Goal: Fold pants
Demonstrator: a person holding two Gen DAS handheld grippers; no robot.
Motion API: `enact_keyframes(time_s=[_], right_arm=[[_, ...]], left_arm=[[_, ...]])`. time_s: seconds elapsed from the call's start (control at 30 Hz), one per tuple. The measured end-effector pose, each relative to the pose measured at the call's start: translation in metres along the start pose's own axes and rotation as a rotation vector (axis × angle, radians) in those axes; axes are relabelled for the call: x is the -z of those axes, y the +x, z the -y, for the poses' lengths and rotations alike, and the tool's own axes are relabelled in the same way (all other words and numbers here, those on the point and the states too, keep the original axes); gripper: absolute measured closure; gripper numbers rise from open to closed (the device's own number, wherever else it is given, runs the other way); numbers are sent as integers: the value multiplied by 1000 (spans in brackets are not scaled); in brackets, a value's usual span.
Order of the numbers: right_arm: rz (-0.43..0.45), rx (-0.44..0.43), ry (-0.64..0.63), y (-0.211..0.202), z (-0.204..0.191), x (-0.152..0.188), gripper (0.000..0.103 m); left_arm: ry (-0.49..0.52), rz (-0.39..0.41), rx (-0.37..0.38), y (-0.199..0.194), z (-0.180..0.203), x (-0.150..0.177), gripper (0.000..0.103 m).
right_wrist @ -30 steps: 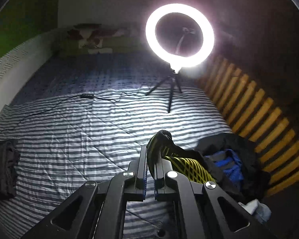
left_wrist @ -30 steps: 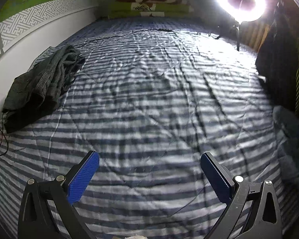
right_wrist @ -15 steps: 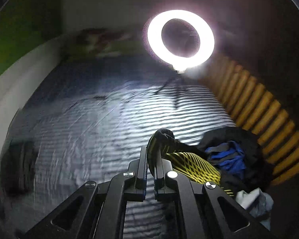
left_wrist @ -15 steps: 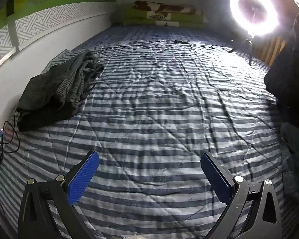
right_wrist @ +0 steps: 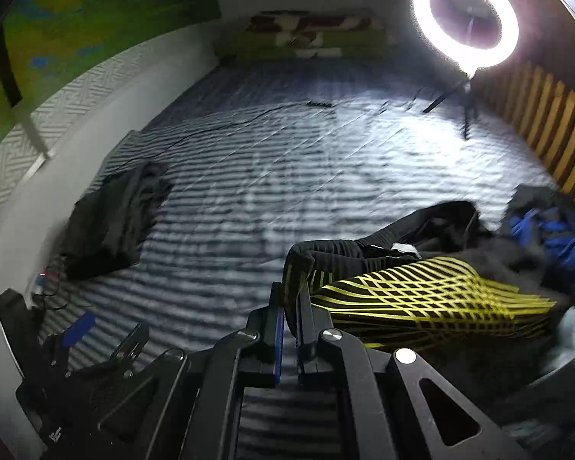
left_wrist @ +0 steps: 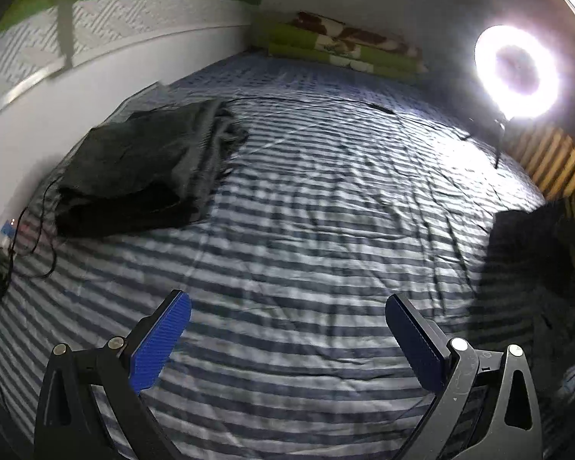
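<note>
The right claw is clamped on the black waistband of a pair of black pants with a yellow lattice pattern, which trail off to the right toward a heap of dark and blue clothes at the right edge of the bed. This grip shows only in the right wrist view; in the left wrist view the same garments are no more than a dark mass at the bed's right edge, with no pattern to be made out.

The left claw hangs wide open over the near part of the striped bed cover, its blue pads holding nothing. The right wrist view catches that claw from the side, low at the bed's near left corner.

A folded dark garment lies at the left edge of the bed, against the white wall; both views show it. A lit ring light on a small tripod stands on the far right part of the bed, its cable running across the cover. Green patterned pillows are stacked at the far edge.
</note>
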State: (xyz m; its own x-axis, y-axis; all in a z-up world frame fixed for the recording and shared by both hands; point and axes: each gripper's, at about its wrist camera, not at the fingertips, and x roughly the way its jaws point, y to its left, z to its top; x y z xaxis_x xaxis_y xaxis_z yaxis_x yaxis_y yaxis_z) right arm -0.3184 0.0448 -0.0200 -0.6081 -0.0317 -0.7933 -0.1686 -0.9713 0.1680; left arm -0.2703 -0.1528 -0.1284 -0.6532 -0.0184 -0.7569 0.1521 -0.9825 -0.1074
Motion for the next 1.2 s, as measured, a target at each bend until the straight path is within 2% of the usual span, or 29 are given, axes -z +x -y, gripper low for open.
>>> enact_keyframes(time_s=[0.1,0.27,0.37,0.43,0.53,0.6,0.7,0.77,0.83,0.9,0.97,1.03,1.17,1.2], right_arm=[[-12,-36,-22,12,-23,16,98],[-51,-193,-46,21,-61,55,98],[-105,-281,-161,27,-91,84,98],[-147,-306,-228,28,-97,99,91],[-200,-346,-264,18,-74,114,84],[-200,-379,-271,-2,-40,118,80],[-175,-396,-239,-28,8,106,63],[-134,-357,-211,-37,43,85,59],[-84,-219,-208,-30,69,58,57],[-89,-131,-211,-10,83,37,56],[-115,-61,-228,20,86,21,56],[-161,-53,-224,53,81,10,56],[-251,-105,-146,96,65,8,54],[-283,-94,-148,108,58,10,53]], left_arm=[[-85,9,9,-5,-34,-1,1],[-169,32,-7,-8,-67,-2,1],[-173,14,-7,-5,-73,-3,1],[-175,-7,8,-2,-73,-2,1],[-165,-21,28,-1,-70,2,1],[-163,-37,66,-3,-66,6,1],[-128,-65,101,-1,-57,16,1],[-105,-96,134,3,-49,25,1],[-94,-153,195,13,-38,36,1],[-65,-196,213,23,-28,43,1],[-26,-220,197,31,-15,49,1],[-7,-234,203,37,-6,50,1],[19,-238,192,47,5,46,2],[21,-240,184,50,6,45,4]])
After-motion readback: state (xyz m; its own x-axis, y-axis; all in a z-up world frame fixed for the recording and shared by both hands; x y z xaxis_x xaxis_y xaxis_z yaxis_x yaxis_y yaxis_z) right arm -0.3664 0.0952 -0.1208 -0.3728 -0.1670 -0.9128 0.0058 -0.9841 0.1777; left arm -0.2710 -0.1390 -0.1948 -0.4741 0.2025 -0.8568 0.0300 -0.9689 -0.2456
